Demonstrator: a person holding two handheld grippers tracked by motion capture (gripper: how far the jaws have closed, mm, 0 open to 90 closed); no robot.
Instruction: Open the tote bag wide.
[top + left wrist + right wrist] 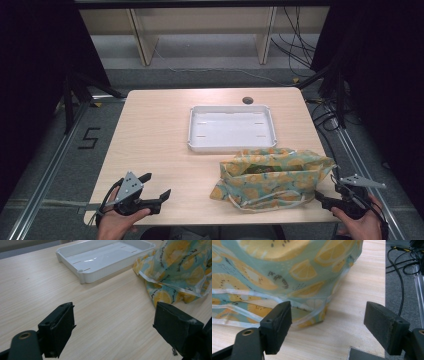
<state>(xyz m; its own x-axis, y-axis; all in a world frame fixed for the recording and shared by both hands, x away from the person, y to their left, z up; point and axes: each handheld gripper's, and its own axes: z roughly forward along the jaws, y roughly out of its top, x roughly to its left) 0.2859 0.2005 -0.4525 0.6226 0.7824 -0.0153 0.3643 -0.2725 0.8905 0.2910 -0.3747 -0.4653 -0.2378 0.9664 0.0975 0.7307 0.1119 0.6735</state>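
A soft bag (272, 177) printed with lemon and kiwi slices on teal slumps at the table's front right, its mouth open towards the top. Behind it lies an empty white tray (192, 130). My left gripper (157, 184) hovers at the front left, open and empty, pointing towards the bag. In the left gripper view the jaws (113, 325) stand wide over bare wood, with the tray (85, 277) and bag (180, 267) farther off. My right gripper (325, 186) is open at the bag's right front corner. In the right gripper view (328, 322) the bag's (287, 270) hem lies just beyond the left jaw.
The light wooden table (155, 130) has a round cable hole (247, 100) at its far edge. Black cables (399, 270) lie on the grey floor past the table's right edge. Shelf legs stand behind the table.
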